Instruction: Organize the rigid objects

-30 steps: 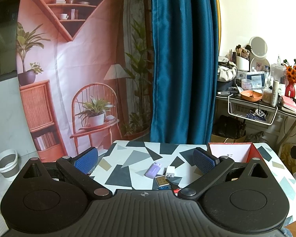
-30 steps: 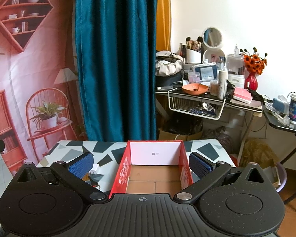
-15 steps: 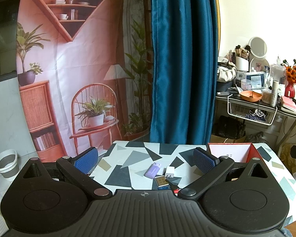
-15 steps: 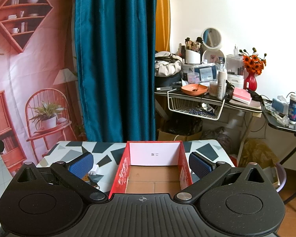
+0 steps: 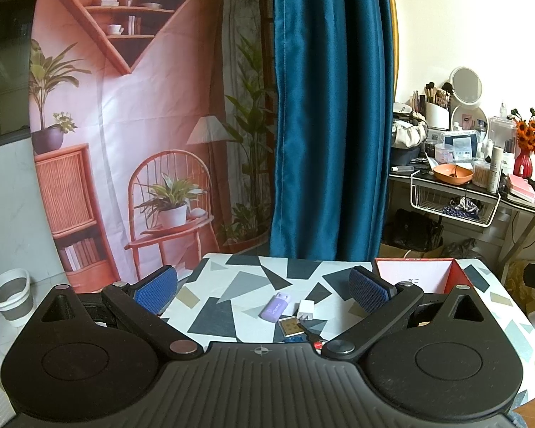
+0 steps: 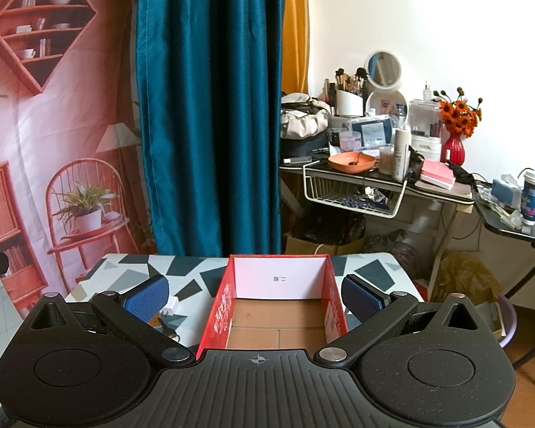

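In the left wrist view my left gripper (image 5: 263,285) is open and empty above the patterned table (image 5: 232,278). Between its fingers lie a purple USB stick (image 5: 275,307), a white charger plug (image 5: 306,309), a small gold square chip (image 5: 290,326) and a blue item with a red bit, partly hidden by the gripper body. The red cardboard box (image 5: 460,271) stands at the right. In the right wrist view my right gripper (image 6: 255,290) is open and empty, spanning the open red box (image 6: 333,306). The white plug (image 6: 172,305) peeks past the left finger.
A cluttered side desk with a wire basket (image 6: 353,189), orange bowl and red vase (image 6: 453,148) stands behind the table to the right. A blue curtain (image 6: 210,107) and printed backdrop hang behind. A white bin (image 5: 10,294) sits on the floor at left.
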{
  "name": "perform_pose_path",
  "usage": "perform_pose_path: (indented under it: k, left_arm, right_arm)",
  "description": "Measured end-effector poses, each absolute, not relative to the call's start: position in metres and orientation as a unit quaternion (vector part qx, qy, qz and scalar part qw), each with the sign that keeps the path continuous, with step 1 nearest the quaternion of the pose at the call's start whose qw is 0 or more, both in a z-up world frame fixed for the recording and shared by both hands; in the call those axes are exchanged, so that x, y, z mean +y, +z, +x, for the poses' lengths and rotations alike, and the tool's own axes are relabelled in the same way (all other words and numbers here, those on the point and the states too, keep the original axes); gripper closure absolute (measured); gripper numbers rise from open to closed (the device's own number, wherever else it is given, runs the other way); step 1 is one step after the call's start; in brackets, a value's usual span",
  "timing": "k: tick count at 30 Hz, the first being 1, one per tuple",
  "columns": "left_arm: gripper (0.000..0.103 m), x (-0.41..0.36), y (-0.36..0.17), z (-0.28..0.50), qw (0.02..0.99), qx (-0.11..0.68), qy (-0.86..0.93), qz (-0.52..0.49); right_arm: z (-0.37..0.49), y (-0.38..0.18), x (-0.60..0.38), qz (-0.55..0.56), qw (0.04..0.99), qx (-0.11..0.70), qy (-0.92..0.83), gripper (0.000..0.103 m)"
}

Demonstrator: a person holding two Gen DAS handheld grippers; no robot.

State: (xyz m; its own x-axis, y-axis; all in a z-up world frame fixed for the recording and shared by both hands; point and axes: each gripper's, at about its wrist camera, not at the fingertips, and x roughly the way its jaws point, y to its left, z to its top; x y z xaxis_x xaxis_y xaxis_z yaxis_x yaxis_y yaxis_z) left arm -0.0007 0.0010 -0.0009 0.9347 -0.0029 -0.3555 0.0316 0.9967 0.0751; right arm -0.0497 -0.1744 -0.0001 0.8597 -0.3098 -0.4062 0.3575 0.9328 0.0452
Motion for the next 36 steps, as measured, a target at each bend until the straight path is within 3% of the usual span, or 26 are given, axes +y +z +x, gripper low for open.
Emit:
perform_pose_path:
  k: [20,31,36]
  left_arm:
    - [0.000,-0.004,-0.011,0.015,0.985,0.167,-0.007,0.042]
    - [0.000,0.001,-0.053,0.092,0.980,0.188,0.033,0.058]
    - [0.000,0.015,-0.076,0.128,0.975,0.216,0.040,0.038]
  right_arm:
    - [-0.037,-0.012,-0.185,0.054,0.967,0.195,-0.156,0.000]
    - [-0.013,-0.054,-0.248,0.094,0.975,0.163,-0.118,0.000]
    - [0.006,-0.082,-0.278,0.112,0.965,0.191,-0.143,0.000]
